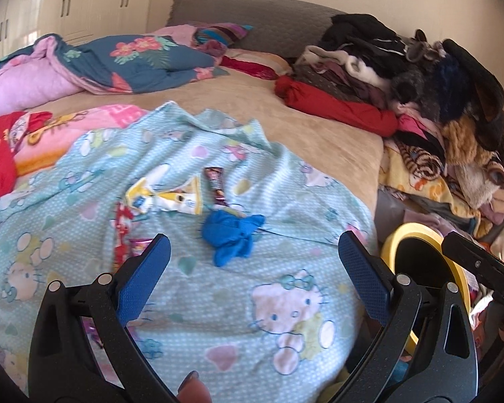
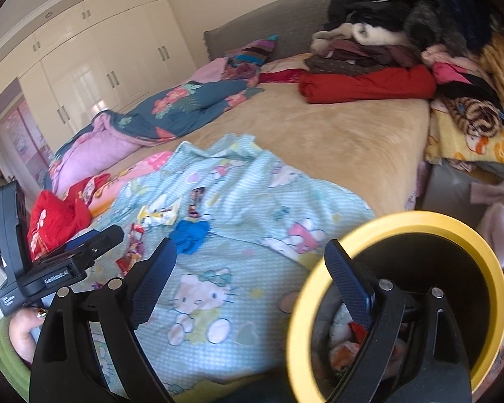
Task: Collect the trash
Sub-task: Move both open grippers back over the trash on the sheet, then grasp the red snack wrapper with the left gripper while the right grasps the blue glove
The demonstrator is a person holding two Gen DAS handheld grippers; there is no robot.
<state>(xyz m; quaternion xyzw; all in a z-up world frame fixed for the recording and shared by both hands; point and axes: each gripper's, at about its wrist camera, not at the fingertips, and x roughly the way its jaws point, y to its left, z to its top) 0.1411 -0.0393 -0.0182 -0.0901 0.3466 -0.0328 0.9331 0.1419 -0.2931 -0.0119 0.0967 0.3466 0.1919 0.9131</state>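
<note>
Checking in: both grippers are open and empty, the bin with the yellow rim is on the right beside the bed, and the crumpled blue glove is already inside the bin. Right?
Not quite. The blue glove is not in the bin; it lies on the light blue cartoon blanket beside the wrappers, as the left wrist view shows. The rest holds: left gripper and right gripper have open, empty jaws, and the yellow-rimmed bin stands on the right beside the bed.

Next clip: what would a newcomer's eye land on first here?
Probably the yellow-rimmed bin at the bed's near right corner, with the open right hand-held gripper poised beside it. Next, the litter on the pale cartoon blanket: a crumpled blue glove, a yellow-white wrapper and a dark snack wrapper.
</note>
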